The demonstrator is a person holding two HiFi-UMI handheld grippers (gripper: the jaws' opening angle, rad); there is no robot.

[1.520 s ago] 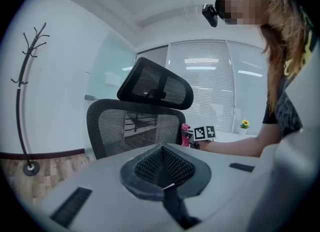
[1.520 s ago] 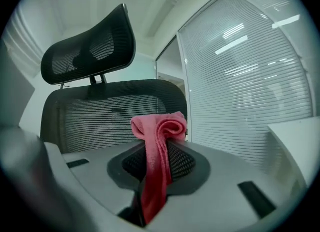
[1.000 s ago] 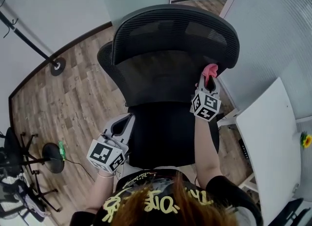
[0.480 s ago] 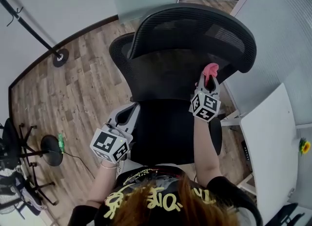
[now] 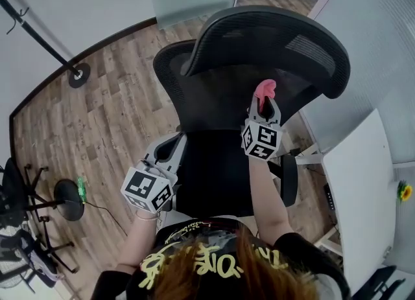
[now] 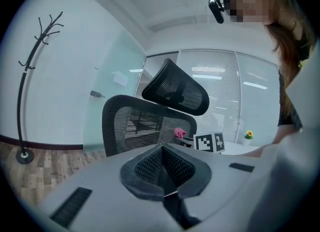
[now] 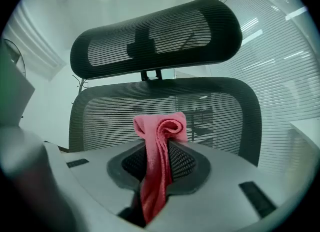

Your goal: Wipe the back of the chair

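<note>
- Chair back [image 5: 249, 101]: black mesh, upright, on the far side of the seat [image 5: 214, 169] from the person, front face turned toward both grippers. Widest from side to side, with the headrest [image 5: 272, 39] above it and leaning forward.
- Pink cloth [image 5: 264, 90]: up against the right half of the mesh front, roughly mid-height. Folded end bunched just above the jaw tips, tail hanging down between them.
- Right gripper [image 7: 160, 161]: jaws clamped tight on the cloth and nothing else, aimed straight at the mesh. Very near it, with the cloth end leading.
- Left gripper [image 6: 165, 163]: jaws pressed together with nothing between them. Low beside the left edge of the seat, well apart from the chair back, though pointed toward it.
- Relation that matters: chair back dead ahead of the right jaws, and the right gripper far nearer than the left. Probably a short push forward to seat the cloth, then strokes along the wide axis of the mesh.
- Hard to tell: whether the cloth is already touching the mesh or sitting just off it; neither the head view nor the right gripper view settles that.
- Hidden: rear face of the chair back in every view, a strip of the mesh behind the right gripper in the head view, and the chair base beneath the seat.
</note>
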